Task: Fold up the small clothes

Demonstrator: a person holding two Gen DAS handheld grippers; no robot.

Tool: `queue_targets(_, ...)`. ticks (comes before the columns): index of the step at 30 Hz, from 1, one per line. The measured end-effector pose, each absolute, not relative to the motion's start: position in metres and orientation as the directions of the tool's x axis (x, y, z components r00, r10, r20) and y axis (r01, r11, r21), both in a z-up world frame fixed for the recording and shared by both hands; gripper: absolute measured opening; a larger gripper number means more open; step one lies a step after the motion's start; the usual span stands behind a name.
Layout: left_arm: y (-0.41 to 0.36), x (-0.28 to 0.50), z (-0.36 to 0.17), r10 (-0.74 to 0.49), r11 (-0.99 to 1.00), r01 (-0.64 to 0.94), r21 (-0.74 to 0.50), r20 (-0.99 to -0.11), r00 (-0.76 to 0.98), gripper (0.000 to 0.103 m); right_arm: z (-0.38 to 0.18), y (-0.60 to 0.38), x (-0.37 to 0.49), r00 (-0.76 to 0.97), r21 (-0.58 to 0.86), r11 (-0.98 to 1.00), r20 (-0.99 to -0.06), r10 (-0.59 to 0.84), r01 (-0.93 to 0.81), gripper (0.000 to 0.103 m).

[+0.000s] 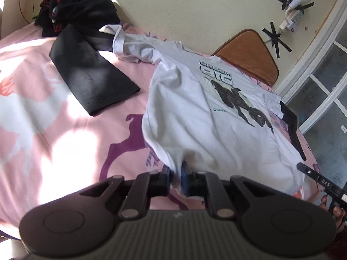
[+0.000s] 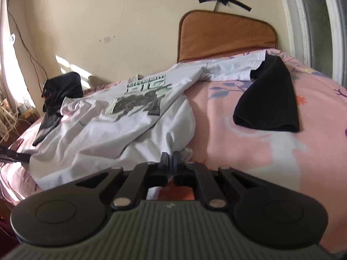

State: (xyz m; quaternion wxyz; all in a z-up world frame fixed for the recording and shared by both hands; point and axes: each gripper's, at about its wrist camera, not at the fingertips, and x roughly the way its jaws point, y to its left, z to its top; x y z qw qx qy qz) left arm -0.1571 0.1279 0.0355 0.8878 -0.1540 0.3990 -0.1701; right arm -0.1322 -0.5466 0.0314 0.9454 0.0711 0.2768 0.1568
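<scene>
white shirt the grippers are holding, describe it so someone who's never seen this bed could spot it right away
On the pink patterned bedsheet, in front of the brown cushion against the wall, lies a white long-sleeved shirt with black cuffs. Both the left gripper and the right gripper pinch its hem. Unlike the dark clothes pile nearby, it is white with a dark printed graphic on the chest.

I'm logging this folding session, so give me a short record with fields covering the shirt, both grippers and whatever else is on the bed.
garment: white T-shirt, print side up, black sleeves spread out
left gripper: jaws shut on the shirt's hem
right gripper: jaws shut on the hem
surface: pink patterned bedsheet
other items: dark clothes pile at the far end
fold state: not yet folded
</scene>
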Motion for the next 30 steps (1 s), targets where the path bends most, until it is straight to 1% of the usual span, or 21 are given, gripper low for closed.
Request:
queue_targets(2, 0.139, -0.178, 0.049, -0.443, 0.884, 0.199, -0.423, -0.624, 0.643, 0.01, 0.05, -0.556, -0.147, 0.843, 0.205, 0.948, -0.439, 0.311, -0.243, 0.005)
queue_targets(4, 0.145, -0.195, 0.061, -0.457, 0.876, 0.215, -0.432, -0.599, 0.657, 0.01, 0.072, -0.569, -0.16, 0.854, 0.178, 0.94, -0.395, 0.338, -0.29, 0.005)
queue_targets(5, 0.143, -0.199, 0.063, -0.44, 0.886, 0.214, -0.411, -0.604, 0.665, 0.011, 0.078, -0.571, -0.168, 0.852, 0.155, 0.938, -0.392, 0.347, -0.311, 0.005)
queue_targets(6, 0.139, -0.201, 0.064, -0.416, 0.9, 0.206, -0.384, -0.618, 0.667, 0.014, 0.082, -0.571, -0.173, 0.841, 0.126, 0.932, -0.402, 0.362, -0.341, 0.005)
queue_targets(7, 0.136, -0.2, 0.062, -0.401, 0.909, 0.198, -0.368, -0.635, 0.661, 0.02, 0.084, -0.57, -0.175, 0.827, 0.103, 0.923, -0.416, 0.378, -0.37, 0.006)
queue_targets(8, 0.134, -0.199, 0.059, -0.387, 0.916, 0.189, -0.354, -0.652, 0.653, 0.035, 0.082, -0.571, -0.175, 0.822, 0.081, 0.922, -0.43, 0.374, -0.378, 0.006)
queue_targets(9, 0.134, -0.197, 0.057, -0.364, 0.926, 0.174, -0.335, -0.665, 0.652, 0.048, 0.079, -0.57, -0.174, 0.819, 0.057, 0.926, -0.449, 0.357, -0.372, 0.012)
queue_targets(10, 0.135, -0.196, 0.056, -0.344, 0.933, 0.161, -0.321, -0.668, 0.66, 0.051, 0.073, -0.572, -0.168, 0.826, 0.027, 0.936, -0.463, 0.322, -0.35, 0.02)
queue_targets(12, 0.145, -0.192, 0.059, -0.314, 0.942, 0.132, -0.31, -0.667, 0.675, 0.051, 0.066, -0.584, -0.154, 0.851, 0.023, 0.962, -0.46, 0.253, -0.273, 0.026)
queue_targets(13, 0.151, -0.189, 0.062, -0.308, 0.942, 0.122, -0.313, -0.659, 0.686, 0.051, 0.063, -0.597, -0.14, 0.856, 0.067, 0.971, -0.461, 0.233, -0.228, 0.026)
queue_targets(16, 0.153, -0.174, 0.076, -0.298, 0.942, 0.117, -0.316, -0.622, 0.724, 0.06, 0.062, -0.624, -0.114, 0.866, 0.182, 0.977, -0.464, 0.187, -0.114, 0.028)
queue_targets(17, 0.149, -0.168, 0.08, -0.301, 0.94, 0.124, -0.317, -0.606, 0.736, 0.065, 0.062, -0.627, -0.107, 0.868, 0.2, 0.976, -0.465, 0.172, -0.086, 0.028)
queue_targets(18, 0.143, -0.16, 0.084, -0.31, 0.938, 0.137, -0.32, -0.589, 0.747, 0.074, 0.061, -0.63, -0.1, 0.87, 0.213, 0.975, -0.468, 0.154, -0.058, 0.029)
queue_targets(20, 0.127, -0.14, 0.088, -0.333, 0.932, 0.173, -0.32, -0.559, 0.759, 0.085, 0.059, -0.632, -0.083, 0.873, 0.216, 0.976, -0.471, 0.126, -0.025, 0.039)
queue_targets(21, 0.115, -0.127, 0.088, -0.344, 0.93, 0.196, -0.31, -0.553, 0.759, 0.086, 0.058, -0.632, -0.074, 0.875, 0.209, 0.978, -0.47, 0.118, -0.02, 0.051)
queue_targets(22, 0.105, -0.114, 0.087, -0.352, 0.93, 0.217, -0.295, -0.554, 0.755, 0.086, 0.058, -0.631, -0.067, 0.877, 0.197, 0.98, -0.468, 0.108, -0.015, 0.058)
queue_targets(25, 0.07, -0.072, 0.078, -0.372, 0.928, 0.284, -0.242, -0.552, 0.746, 0.086, 0.06, -0.63, -0.034, 0.872, 0.167, 0.986, -0.481, 0.086, -0.005, 0.06)
queue_targets(28, 0.042, -0.035, 0.068, -0.39, 0.921, 0.318, -0.226, -0.553, 0.736, 0.086, 0.06, -0.629, -0.005, 0.856, 0.218, 0.976, -0.508, 0.098, 0.018, 0.066)
queue_targets(29, 0.036, -0.026, 0.064, -0.397, 0.918, 0.33, -0.222, -0.552, 0.733, 0.087, 0.06, -0.628, 0.002, 0.853, 0.231, 0.973, -0.51, 0.106, 0.017, 0.067)
queue_targets(30, 0.029, -0.017, 0.061, -0.403, 0.915, 0.343, -0.213, -0.548, 0.733, 0.09, 0.059, -0.626, 0.009, 0.852, 0.238, 0.971, -0.511, 0.112, 0.015, 0.068)
